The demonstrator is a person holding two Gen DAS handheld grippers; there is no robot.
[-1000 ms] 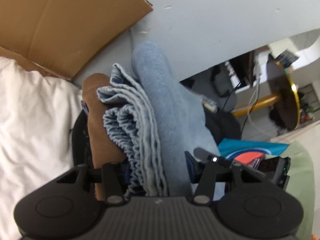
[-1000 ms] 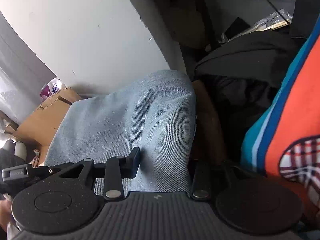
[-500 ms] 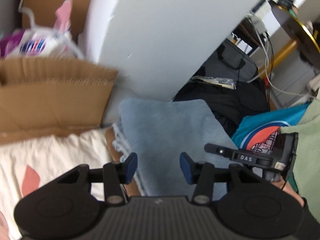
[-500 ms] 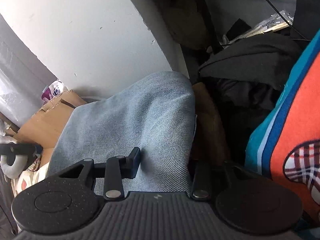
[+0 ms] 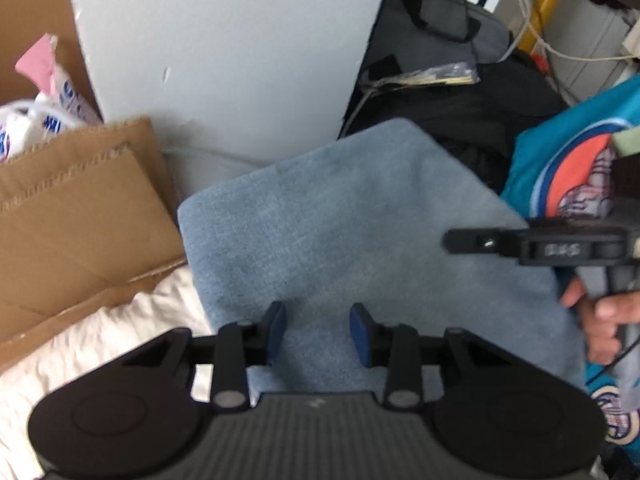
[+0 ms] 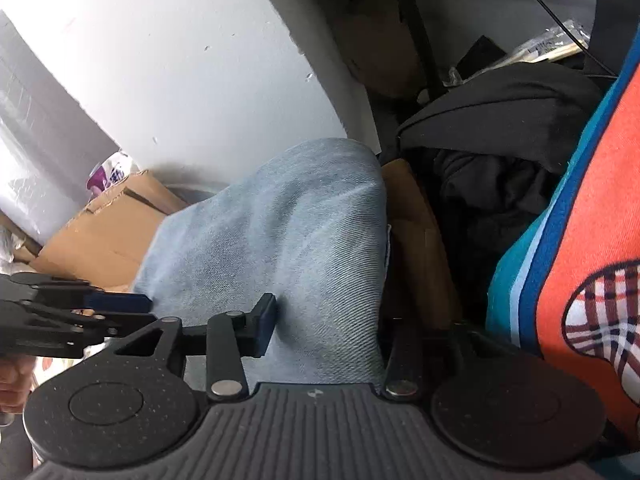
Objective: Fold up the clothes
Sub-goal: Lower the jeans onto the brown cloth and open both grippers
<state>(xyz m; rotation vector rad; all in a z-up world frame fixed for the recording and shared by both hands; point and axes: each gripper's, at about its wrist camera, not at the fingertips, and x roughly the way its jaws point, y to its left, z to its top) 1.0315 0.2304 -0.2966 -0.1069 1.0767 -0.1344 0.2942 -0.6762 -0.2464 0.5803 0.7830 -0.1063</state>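
Corrugated brown cardboard (image 5: 80, 216) fills mid-left; left gripper (image 5: 318, 330) gapes over folded light-blue denim (image 5: 360, 240); right gripper (image 6: 332, 320) clamps its edge.

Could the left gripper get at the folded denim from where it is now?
Probably yes. The left gripper is open just above the folded denim, with nothing between them; the right gripper sits off at the denim's right edge.

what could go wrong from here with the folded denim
The right gripper alone clamps the folded denim; the left gripper hangs open above it, so the layers may sag or unfold on that side. The denim also sits close to the cardboard box and the black clothes pile, where an edge might snag or land unevenly.
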